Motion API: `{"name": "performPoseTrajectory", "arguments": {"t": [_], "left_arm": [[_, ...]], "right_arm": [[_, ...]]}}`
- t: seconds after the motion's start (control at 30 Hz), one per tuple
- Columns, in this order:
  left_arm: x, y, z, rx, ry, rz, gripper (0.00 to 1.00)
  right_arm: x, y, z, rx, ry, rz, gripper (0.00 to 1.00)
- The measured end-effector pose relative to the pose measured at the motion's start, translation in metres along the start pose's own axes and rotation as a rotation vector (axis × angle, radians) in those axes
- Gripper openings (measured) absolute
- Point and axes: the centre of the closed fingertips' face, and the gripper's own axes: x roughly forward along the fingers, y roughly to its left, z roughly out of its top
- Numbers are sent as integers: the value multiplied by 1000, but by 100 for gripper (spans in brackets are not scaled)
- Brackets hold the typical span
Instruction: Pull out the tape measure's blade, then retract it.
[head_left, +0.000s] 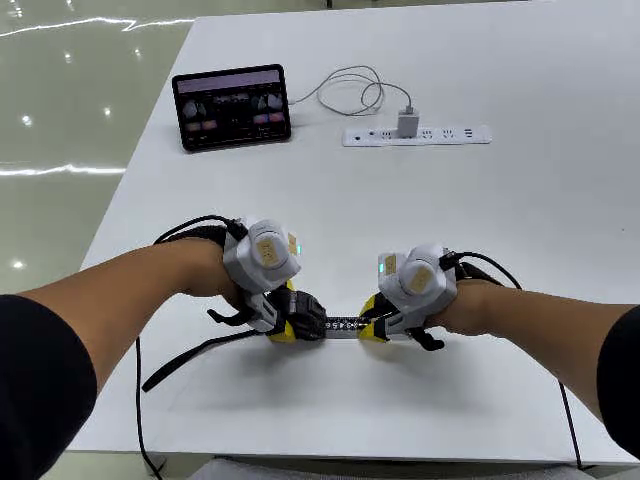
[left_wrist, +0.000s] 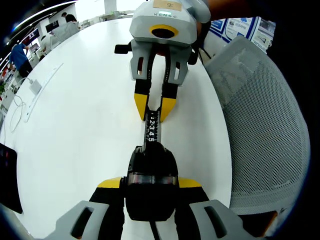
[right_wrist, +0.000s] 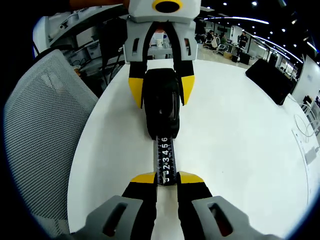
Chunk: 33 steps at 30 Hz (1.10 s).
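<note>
Two grips set, left gripper (left_wrist: 150, 184) clamping the tape measure (left_wrist: 150, 165), right gripper (right_wrist: 167, 178) pinching its blade (right_wrist: 165, 150): draw your hands straight apart.

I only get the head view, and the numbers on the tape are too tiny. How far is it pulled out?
Observer: In the right gripper view the blade reads up to 6 where it leaves the case.
Operator: Who's squeezing the case?
Observer: The left gripper. Its yellow-tipped jaws clamp the black case from both sides.
Operator: And the end of the tape?
Observer: The right gripper has its jaws closed on the blade's end, beside the lowest numbers.
</note>
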Motion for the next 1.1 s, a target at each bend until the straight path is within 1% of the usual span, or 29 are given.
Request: {"name": "performPoseTrajectory", "arguments": {"t": [0.6, 0.8, 1.1], "left_arm": [[0, -2, 1, 8, -1, 1, 35], [0, -2, 1, 9, -3, 3, 35], [-1, -2, 1, 6, -9, 6, 35]], "right_arm": [[-7, 1, -8, -1, -3, -6, 10], [-10, 3, -12, 13, -1, -7, 10], [-16, 2, -18, 11, -2, -11, 10]]}}
